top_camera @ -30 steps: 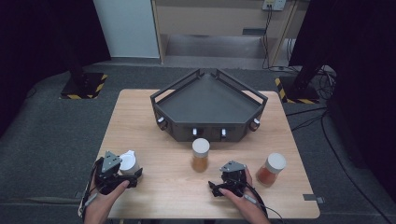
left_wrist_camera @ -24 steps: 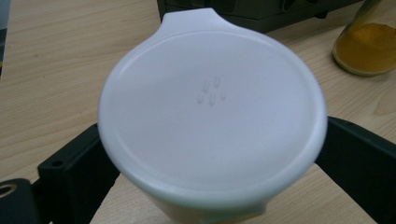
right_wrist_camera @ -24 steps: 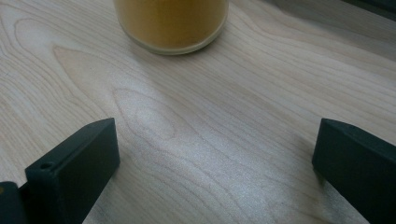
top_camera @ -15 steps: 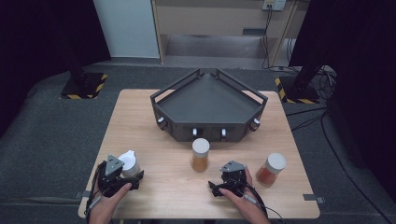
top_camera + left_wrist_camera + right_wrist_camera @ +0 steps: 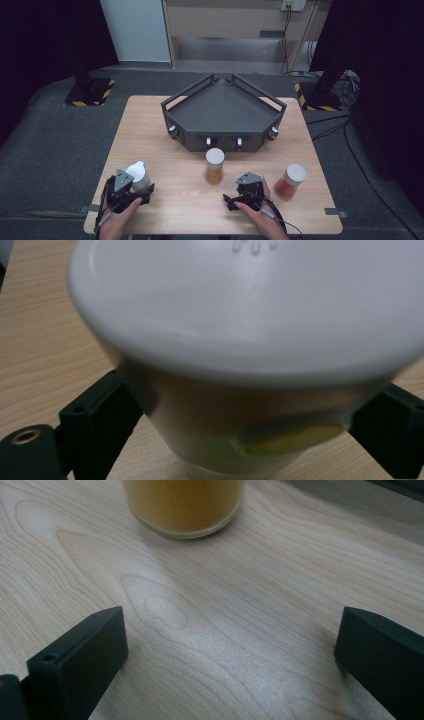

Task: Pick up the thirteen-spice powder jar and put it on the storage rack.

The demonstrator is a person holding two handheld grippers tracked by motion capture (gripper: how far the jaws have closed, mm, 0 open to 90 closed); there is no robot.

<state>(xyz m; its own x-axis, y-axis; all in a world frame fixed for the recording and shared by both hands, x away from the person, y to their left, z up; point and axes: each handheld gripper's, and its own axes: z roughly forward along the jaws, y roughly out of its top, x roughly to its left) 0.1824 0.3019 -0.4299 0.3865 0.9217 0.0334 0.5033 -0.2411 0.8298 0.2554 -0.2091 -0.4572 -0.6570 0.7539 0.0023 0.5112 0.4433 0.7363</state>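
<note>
Near edge of the table (image 5: 165, 125), and both hands are in. The left gripper (image 5: 131, 192) sits low at the near left corner, its jaws either side of a white-lidded jar (image 5: 137, 175). In the left gripper view that jar (image 5: 240, 390) looms huge: white lid on top, pale body below with a yellow round sticker (image 5: 295, 439) low on its side. The jaws have just been closing, with the jar between them; each black jaw sits right at the jar's flank, the left one apparently touching, though a firm squeeze cannot be confirmed.

Over on the right, the right gripper (image 5: 245, 192) rests on the wood, jaws spread wide with nothing between them. Its own view shows bare tabletop between the two black jaws, and just ahead the base of an amber jar (image 5: 182, 505).

A little farther out, that amber jar (image 5: 215, 166) stands upright near the middle, white lid on. A second, redder jar (image 5: 290, 181) stands just right of the right hand, tilted slightly.

Beyond the jars, the dark five-sided tray (image 5: 222, 107) sits at the far half of the table, its front wall facing the middle jar, well apart from the left gripper's jar.
</note>
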